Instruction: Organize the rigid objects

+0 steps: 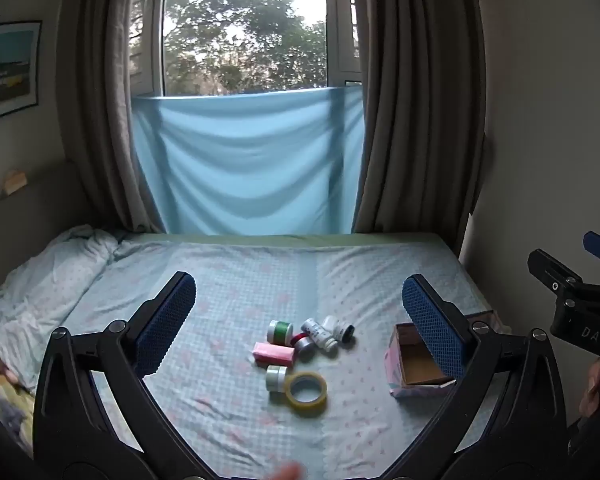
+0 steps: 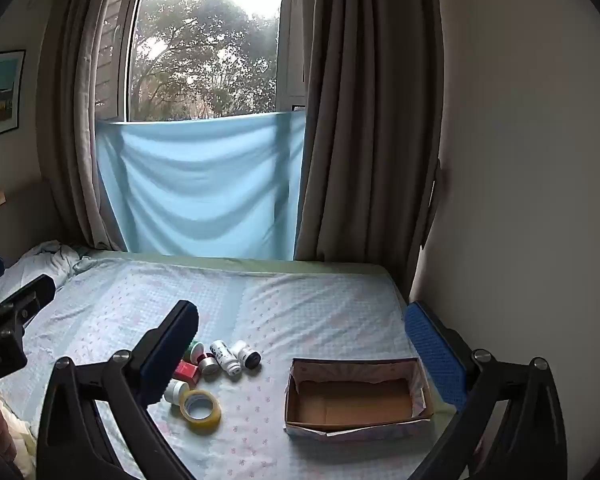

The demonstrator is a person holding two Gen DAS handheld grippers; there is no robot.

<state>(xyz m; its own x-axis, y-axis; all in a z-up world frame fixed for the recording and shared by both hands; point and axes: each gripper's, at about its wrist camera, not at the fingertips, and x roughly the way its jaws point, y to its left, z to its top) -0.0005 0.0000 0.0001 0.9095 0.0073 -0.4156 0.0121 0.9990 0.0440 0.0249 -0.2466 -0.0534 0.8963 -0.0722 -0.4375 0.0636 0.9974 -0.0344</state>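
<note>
A cluster of small objects lies on the bed: a yellow tape roll [image 1: 306, 392] [image 2: 201, 410], a pale green-white jar [image 1: 276, 378], a pink box [image 1: 275, 354], a green-banded jar [image 1: 281, 331], a silver and red roll [image 1: 303, 342], and two white bottles [image 1: 319, 334] [image 2: 226, 356]. An open cardboard box [image 1: 418, 364] [image 2: 356, 398] sits empty to their right. My left gripper [image 1: 300, 320] is open, held above the cluster. My right gripper [image 2: 300, 348] is open, above the bed between cluster and box. Both are empty.
The bed [image 1: 260, 272] has a light patterned sheet, with a crumpled blanket [image 1: 48, 276] at the far left. Curtains [image 1: 416, 100] and a blue cloth [image 1: 244, 164] hang at the window behind. A wall [image 2: 520, 160] borders the bed on the right.
</note>
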